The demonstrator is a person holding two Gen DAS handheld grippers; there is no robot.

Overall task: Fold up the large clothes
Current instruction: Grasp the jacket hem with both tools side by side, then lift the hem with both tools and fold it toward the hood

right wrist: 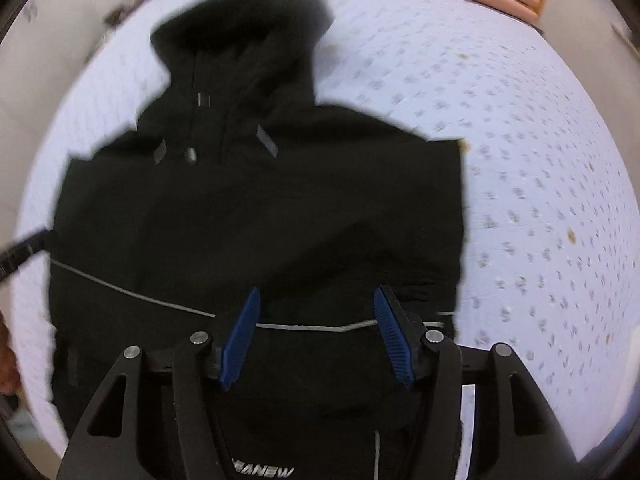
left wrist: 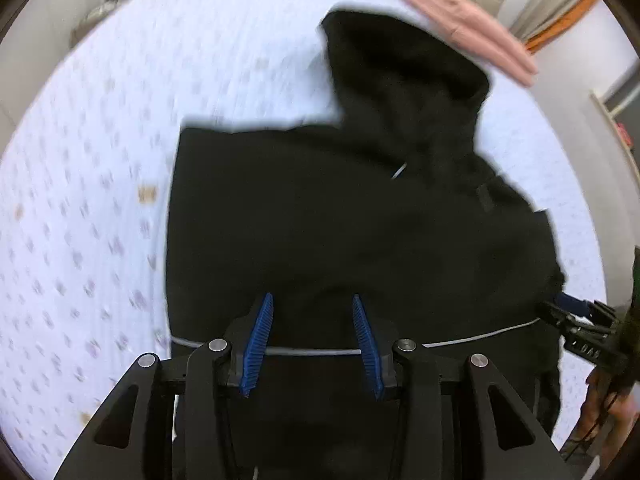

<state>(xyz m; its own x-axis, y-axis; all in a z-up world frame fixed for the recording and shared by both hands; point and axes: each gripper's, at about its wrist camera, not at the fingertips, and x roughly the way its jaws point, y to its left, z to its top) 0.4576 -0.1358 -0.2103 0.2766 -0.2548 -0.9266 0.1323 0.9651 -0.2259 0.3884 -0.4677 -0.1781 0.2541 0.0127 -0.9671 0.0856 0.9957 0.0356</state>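
Both wrist cams look steeply down from close above the bed (left wrist: 80, 160), each past its own fingers; they share the black jacket (left wrist: 320, 220) and pink pillow (left wrist: 468, 20).

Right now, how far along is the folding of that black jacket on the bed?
Partly done. The black jacket lies on the bed with no sleeves sticking out, so the sides look folded in. Both the left gripper and right gripper hover open over its lower half, gripping nothing. The hood remains extended, and the bottom-to-top fold is left.

jacket (right wrist: 260, 220): matt black cloth | bedsheet (left wrist: 100, 160): quilted printed cloth
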